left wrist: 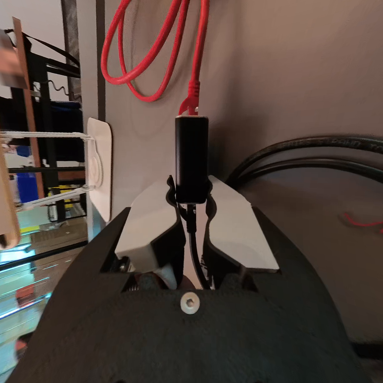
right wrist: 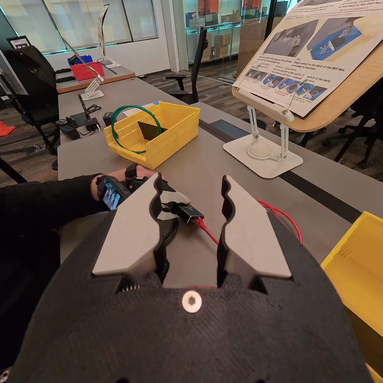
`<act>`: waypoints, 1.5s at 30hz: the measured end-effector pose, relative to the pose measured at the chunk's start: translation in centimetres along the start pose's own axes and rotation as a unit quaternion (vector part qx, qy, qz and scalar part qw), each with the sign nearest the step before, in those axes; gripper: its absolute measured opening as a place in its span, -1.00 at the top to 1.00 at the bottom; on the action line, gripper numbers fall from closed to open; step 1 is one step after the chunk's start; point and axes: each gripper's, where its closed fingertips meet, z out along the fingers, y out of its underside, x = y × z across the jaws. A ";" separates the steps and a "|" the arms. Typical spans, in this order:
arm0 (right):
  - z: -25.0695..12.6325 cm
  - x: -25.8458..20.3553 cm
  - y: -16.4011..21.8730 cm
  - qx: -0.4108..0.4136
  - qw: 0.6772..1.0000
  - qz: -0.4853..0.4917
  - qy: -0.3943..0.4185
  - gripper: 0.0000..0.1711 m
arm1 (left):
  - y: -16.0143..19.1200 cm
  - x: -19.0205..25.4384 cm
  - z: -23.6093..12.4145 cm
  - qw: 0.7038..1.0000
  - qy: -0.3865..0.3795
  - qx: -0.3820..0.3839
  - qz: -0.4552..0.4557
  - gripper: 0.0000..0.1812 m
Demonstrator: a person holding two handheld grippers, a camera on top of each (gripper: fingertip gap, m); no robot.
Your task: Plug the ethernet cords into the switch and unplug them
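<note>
My left gripper (left wrist: 191, 189) is shut on a small black switch (left wrist: 191, 157), held by its near end. A red ethernet cord (left wrist: 194, 62) is plugged into the switch's far end and loops over the grey table. A thin black cable (left wrist: 193, 248) leaves the switch's near end between the fingers. In the right wrist view the switch (right wrist: 189, 213) lies low over the table with the red cord (right wrist: 207, 230) in its port, held by the left gripper (right wrist: 173, 207). My right gripper (right wrist: 190, 194) is open and empty, just above and short of the switch.
A yellow bin (right wrist: 176, 132) with a green cord (right wrist: 134, 128) and a black divider stands farther back. Another yellow bin (right wrist: 356, 269) is at the right. A white stand (right wrist: 263, 157) holds an instruction board (right wrist: 310, 62). Thick black cables (left wrist: 310, 153) curve beside the switch.
</note>
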 end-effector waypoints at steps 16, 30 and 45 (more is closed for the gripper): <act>3.4 -0.4 -3.3 0.034 0.998 -0.031 -0.036 0.35 | 4.0 -9.3 -9.8 0.980 -0.111 0.066 -0.151 0.32; 7.1 -0.7 -3.3 0.030 0.996 -0.040 -0.068 0.36 | 30.3 -17.1 -16.3 0.901 -0.261 -0.268 -0.221 0.33; 7.0 -1.6 -3.9 0.038 0.995 -0.059 -0.073 0.37 | 28.6 -20.5 -19.2 0.876 -0.366 -0.150 -0.276 0.98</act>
